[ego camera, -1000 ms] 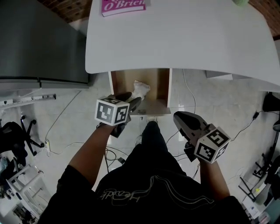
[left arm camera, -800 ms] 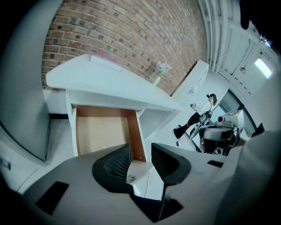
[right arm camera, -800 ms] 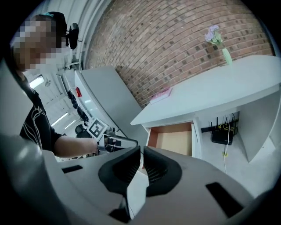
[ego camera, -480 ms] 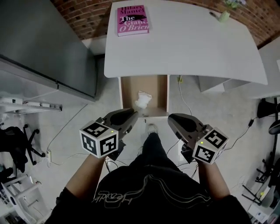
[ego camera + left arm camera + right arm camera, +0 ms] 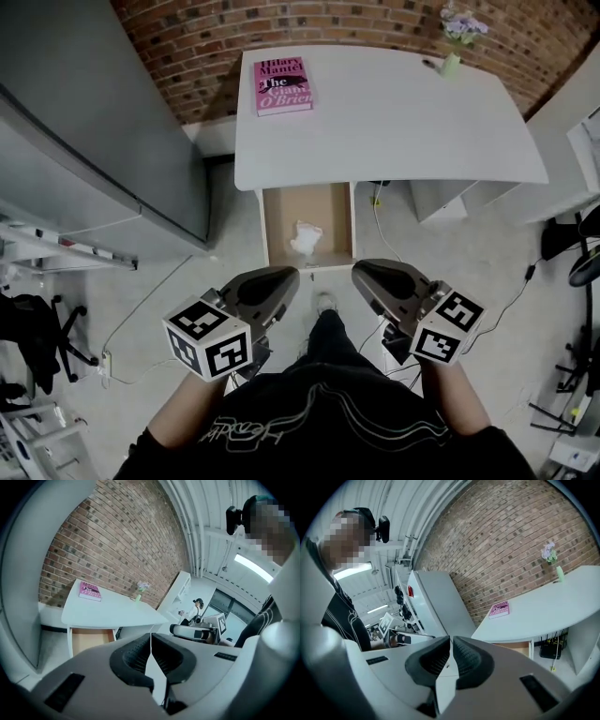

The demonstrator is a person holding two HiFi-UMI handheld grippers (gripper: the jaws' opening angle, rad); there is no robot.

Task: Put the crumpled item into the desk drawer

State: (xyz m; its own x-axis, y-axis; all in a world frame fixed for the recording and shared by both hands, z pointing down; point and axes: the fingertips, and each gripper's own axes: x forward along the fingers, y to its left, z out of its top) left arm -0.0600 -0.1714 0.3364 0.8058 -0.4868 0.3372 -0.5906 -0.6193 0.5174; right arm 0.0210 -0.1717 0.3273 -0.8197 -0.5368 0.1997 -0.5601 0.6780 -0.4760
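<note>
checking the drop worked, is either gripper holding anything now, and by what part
Nothing is held. The left gripper has just closed empty, the right gripper is shut empty; the crumpled item lies in the drawer.

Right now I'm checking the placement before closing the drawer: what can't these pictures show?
Crumpled item: head view, too small to tell material.
Drawer back end: head view, hidden under the desk.
Drawer's inside: both gripper views, mostly blocked by the left gripper and right gripper themselves.
</note>
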